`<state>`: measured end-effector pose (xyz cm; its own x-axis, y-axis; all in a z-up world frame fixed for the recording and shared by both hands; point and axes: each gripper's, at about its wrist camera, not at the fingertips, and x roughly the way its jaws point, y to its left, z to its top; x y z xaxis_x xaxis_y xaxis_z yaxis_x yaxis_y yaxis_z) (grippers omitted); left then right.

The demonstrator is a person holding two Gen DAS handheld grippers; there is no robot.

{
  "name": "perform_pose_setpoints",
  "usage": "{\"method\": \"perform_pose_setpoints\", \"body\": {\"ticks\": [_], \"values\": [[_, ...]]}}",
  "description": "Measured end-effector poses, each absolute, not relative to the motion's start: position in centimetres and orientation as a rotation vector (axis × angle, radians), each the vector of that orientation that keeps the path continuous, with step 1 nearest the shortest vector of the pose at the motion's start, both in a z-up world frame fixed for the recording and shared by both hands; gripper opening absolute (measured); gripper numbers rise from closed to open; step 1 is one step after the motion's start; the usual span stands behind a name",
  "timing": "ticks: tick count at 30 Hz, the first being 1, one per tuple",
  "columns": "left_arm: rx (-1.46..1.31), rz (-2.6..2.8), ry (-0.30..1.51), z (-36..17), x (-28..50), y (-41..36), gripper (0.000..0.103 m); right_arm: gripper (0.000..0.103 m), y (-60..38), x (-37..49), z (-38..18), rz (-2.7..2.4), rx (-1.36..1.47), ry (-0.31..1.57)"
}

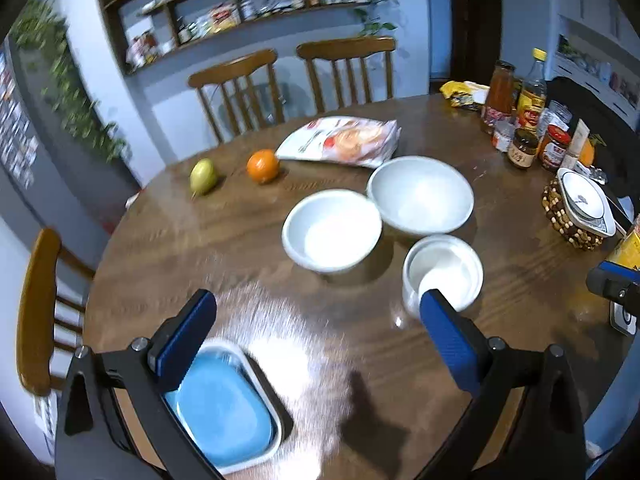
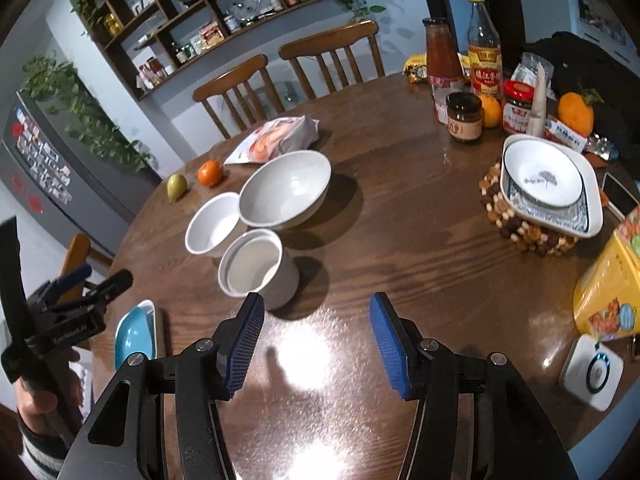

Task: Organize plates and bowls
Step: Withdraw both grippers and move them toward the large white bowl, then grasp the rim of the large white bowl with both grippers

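Right wrist view: right gripper (image 2: 318,340) jaws apart, empty | left gripper (image 1: 318,334) jaws spread, empty | three white bowls (image 2: 285,189) clustered mid-worktop (image 2: 400,216), blue plate (image 1: 224,408) at near edge | likely glazed, slippery, breakable; grip rims.

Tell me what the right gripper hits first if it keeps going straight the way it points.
Probably bare table: the right gripper, jaws open and empty, aims down at the shiny brown wooden tabletop. The small white straight-sided cup sits left of that line, though depth is unclear.
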<state>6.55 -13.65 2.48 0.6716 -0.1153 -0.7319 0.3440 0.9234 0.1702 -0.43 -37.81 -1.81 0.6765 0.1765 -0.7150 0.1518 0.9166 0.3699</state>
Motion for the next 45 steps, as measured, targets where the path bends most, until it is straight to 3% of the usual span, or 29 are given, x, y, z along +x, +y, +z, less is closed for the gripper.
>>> {"method": "perform_pose_setpoints", "body": {"ticks": [11, 21, 23, 25, 29, 31, 35, 38, 40, 42, 45], "values": [[0.314, -0.354, 0.850, 3.2, 16.6, -18.2, 0.102, 0.056, -39.1, 5.3, -0.5, -0.023, 0.410, 0.820], [0.280, -0.416, 1.053, -3.2, 25.5, -22.2, 0.100, 0.056, -39.7, 12.1, -4.5, -0.050, 0.500, 0.904], [0.283, -0.407, 1.079, -4.4, 26.5, -22.5, 0.095, 0.056, -39.7, 13.2, -5.9, -0.055, 0.530, 0.929], [0.284, -0.418, 1.096, -5.1, 27.1, -22.7, 0.082, 0.056, -39.7, 14.1, -6.9, -0.053, 0.557, 0.945], [0.297, -0.441, 1.124, -6.5, 27.9, -23.4, 0.067, 0.056, -39.9, 15.6, -8.4, -0.055, 0.606, 0.955], [0.281, -0.460, 1.153, -7.3, 28.3, -23.6, 0.049, 0.056, -40.0, 16.2, -9.0, -0.053, 0.633, 0.960], [0.295, -0.480, 1.179, -8.5, 28.4, -24.0, 0.040, 0.055, -40.1, 17.1, -10.1, -0.034, 0.665, 0.976], [0.318, -0.507, 1.167, -8.7, 28.1, -24.4, 0.035, 0.040, -40.1, 17.6, -10.6, -0.024, 0.679, 0.974], [0.318, -0.533, 1.171, -8.8, 27.8, -24.5, 0.027, 0.032, -39.9, 17.8, -10.5, -0.011, 0.673, 0.966], [0.328, -0.534, 1.160, -8.8, 27.6, -24.7, 0.027, 0.018, -39.6, 18.2, -10.4, 0.008, 0.669, 0.963], [0.330, -0.532, 1.140, -8.5, 27.3, -25.0, 0.024, 0.015, -39.2, 18.5, -10.2, -0.011, 0.637, 0.962]]}}
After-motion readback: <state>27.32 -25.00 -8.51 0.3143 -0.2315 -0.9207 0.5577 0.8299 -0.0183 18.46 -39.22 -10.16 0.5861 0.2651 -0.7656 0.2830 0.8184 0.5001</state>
